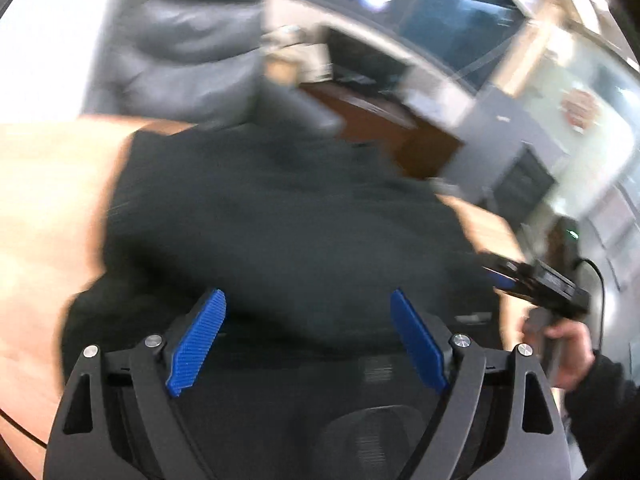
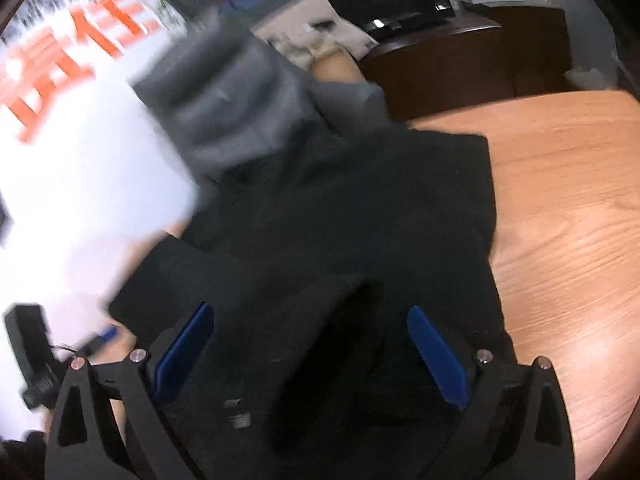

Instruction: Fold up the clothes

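Note:
A black garment (image 1: 280,216) lies spread on the wooden table (image 1: 44,208), filling the middle of both blurred views. My left gripper (image 1: 306,308) hovers over its near part, open, with nothing between the blue pads (image 1: 196,340). In the right wrist view the same black garment (image 2: 352,216) has a raised fold close to the camera. My right gripper (image 2: 310,320) is open above that fold, blue pads (image 2: 438,356) wide apart. The right gripper (image 1: 502,278), held by a hand (image 1: 568,348), also shows at the right edge of the left wrist view. The left gripper (image 2: 100,336) appears at the left edge of the right wrist view.
A grey garment (image 1: 176,40) is piled at the table's far side, touching the black one; it is also the grey garment (image 2: 232,100) in the right wrist view. Bare table (image 2: 568,208) stretches to the right. A dark brown cabinet (image 2: 452,72) stands behind.

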`<state>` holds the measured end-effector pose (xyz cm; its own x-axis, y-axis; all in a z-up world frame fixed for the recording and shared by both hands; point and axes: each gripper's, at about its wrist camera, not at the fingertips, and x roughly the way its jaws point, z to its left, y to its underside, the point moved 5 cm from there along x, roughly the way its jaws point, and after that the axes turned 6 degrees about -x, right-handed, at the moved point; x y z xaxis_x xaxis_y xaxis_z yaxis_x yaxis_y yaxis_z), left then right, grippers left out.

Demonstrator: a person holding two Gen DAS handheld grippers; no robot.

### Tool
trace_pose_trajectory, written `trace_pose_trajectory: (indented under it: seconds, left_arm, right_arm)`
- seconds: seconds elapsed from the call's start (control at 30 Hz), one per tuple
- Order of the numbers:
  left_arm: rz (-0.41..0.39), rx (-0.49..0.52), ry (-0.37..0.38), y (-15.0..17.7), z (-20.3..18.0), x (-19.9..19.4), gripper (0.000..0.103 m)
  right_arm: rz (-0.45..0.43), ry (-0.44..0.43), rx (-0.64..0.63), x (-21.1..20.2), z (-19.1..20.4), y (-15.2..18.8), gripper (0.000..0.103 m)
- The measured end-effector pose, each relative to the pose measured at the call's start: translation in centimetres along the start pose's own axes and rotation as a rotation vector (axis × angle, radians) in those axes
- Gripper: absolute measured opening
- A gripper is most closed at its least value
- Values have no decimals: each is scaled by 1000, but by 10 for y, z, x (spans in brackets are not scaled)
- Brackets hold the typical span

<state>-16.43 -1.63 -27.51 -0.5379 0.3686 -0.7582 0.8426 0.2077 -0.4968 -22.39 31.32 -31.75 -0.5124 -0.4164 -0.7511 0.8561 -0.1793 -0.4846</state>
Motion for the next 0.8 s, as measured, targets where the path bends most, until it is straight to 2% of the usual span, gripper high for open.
trace_pose_trajectory:
  seconds: [0.07,0.1,0.17,0.2,0.27,0.37,0.4,0.43,0.47,0.5,0.53,0.57,0.6,0.63,0.67,0.7,0.73,0.77,0.8]
  left_arm:
    - [37,-41,-2,-12,37,20,82]
    - [47,-43,10,-13,49,30,82]
    - [58,-19,8,-15,63,51,82]
    - [56,5,5,-16,63,58,83]
    - [42,62,1,-18,57,66,79]
    - [19,22,4,-26,67,75,77]
    - [7,8,-17,-27,74,61,66]
    - [-4,-1,-42,-27,81,38,53]
    - [-9,-14,-61,-27,89,29,32]
    - [-5,-29,-67,-27,94,27,16]
    - [2,-42,-67,-28,99,24,12]
    - [11,-28,-69,-28,97,23,13]
    - [19,2,-70,-27,92,24,19]
    - [28,32,-71,-26,86,25,26]
    - [21,58,-55,-29,76,23,40]
    - [6,81,-30,-33,62,19,45]
    - [-9,104,-5,-37,49,15,46]
    - [-24,127,20,-42,35,11,52]
    - [-39,150,45,-46,22,7,64]
  right_arm:
    - [27,36,5,12,-2,3,94]
    - [21,37,-20,12,3,2,86]
    - [4,33,-56,9,12,-4,17]
    - [-10,24,-56,5,16,-9,13]
    - [-115,-7,-90,-24,39,-28,11]
    - [-276,-24,-219,-74,78,-59,11]
    - [-285,-3,-235,-78,79,-65,11]
    - [-249,33,-220,-70,66,-65,11]
    - [-187,73,-187,-54,46,-59,11]
    - [-125,113,-153,-39,25,-54,11]
    - [-63,153,-120,-24,5,-48,11]
    - [6,179,-93,-9,-11,-39,13]
    - [66,188,-82,4,-20,-26,15]
    - [76,194,-98,8,-19,-15,19]
    - [63,198,-118,5,-15,-11,28]
    - [57,201,-130,0,-11,-11,35]
    - [41,201,-129,-7,-8,-14,45]
    - [18,199,-119,-16,-6,-19,48]
    - [-14,200,-120,-27,-3,-24,49]
